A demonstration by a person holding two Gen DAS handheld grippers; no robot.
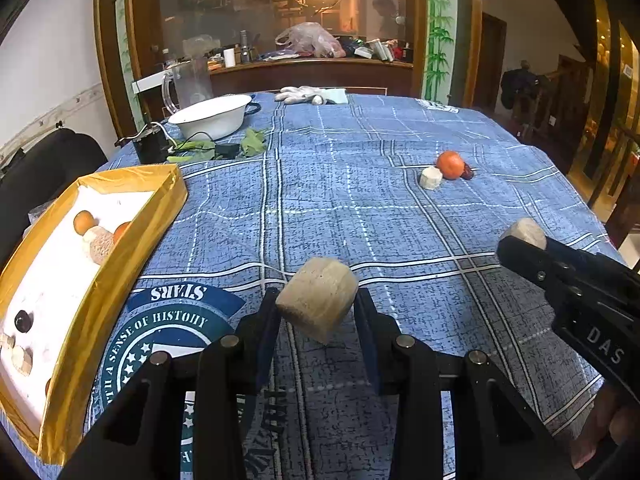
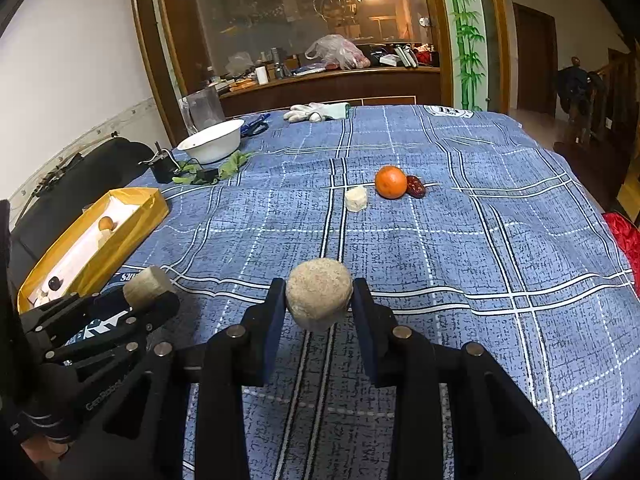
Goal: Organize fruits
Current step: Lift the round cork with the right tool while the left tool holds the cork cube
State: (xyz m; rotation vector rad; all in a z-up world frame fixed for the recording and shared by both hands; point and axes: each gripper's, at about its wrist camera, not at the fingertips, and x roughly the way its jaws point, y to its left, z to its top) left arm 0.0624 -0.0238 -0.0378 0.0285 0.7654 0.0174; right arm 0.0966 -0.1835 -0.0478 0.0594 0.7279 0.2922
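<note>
Gripping a pale beige cut chunk (image 1: pixel 318 304) between the left gripper (image 1: pixel 318 312) jaws, above the blue plaid tablecloth (image 1: pixel 320 200), just right of the gold-rimmed box (image 1: pixel 120 264). Clamping a second rounded beige chunk (image 2: pixel 319 298) in the right gripper (image 2: pixel 319 304), further right of the box. Lying well beyond the box, across the cloth: an orange (image 2: pixel 391 182) touching a red date (image 2: pixel 416 186), with a small pale chunk (image 2: pixel 356 198) just beside. Inside the box: small oranges (image 1: pixel 84 222) and pale pieces.
</note>
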